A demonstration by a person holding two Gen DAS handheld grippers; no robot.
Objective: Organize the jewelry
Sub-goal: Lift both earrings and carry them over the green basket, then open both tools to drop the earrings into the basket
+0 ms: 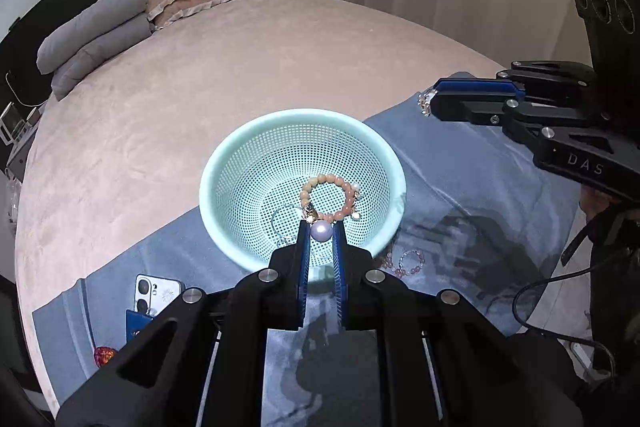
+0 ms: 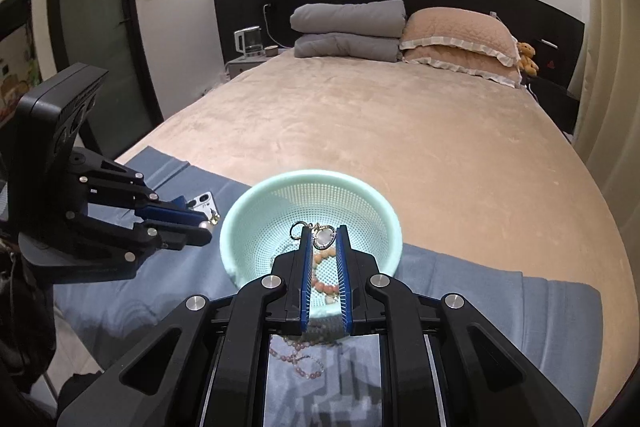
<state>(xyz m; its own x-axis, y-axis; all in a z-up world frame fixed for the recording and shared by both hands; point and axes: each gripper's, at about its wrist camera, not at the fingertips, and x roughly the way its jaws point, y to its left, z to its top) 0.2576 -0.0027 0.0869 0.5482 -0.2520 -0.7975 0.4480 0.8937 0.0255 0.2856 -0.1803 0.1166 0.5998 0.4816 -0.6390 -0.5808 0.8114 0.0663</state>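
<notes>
Held a big round white pearl charm (image 1: 321,231) tight in the left tool (image 1: 322,225) and pinched a small round silver pendant (image 2: 324,237) in the right tool (image 2: 323,230), both close by the round mint-green plastic basket (image 1: 206,183), likely ready to drop in beside the peach bead bracelet (image 1: 320,180) inside.

Open bedspread (image 2: 400,131) beyond basket (image 2: 240,211); phone (image 1: 158,293) at left.

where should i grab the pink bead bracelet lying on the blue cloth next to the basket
Take the pink bead bracelet from straight above, closing a tool across one side of the loop. It lies flat on the blue cloth close beside the mint basket, so the side farthest from the basket wall looks easiest to reach. Both tools already hold jewelry, so one would probably need emptying first.
</notes>
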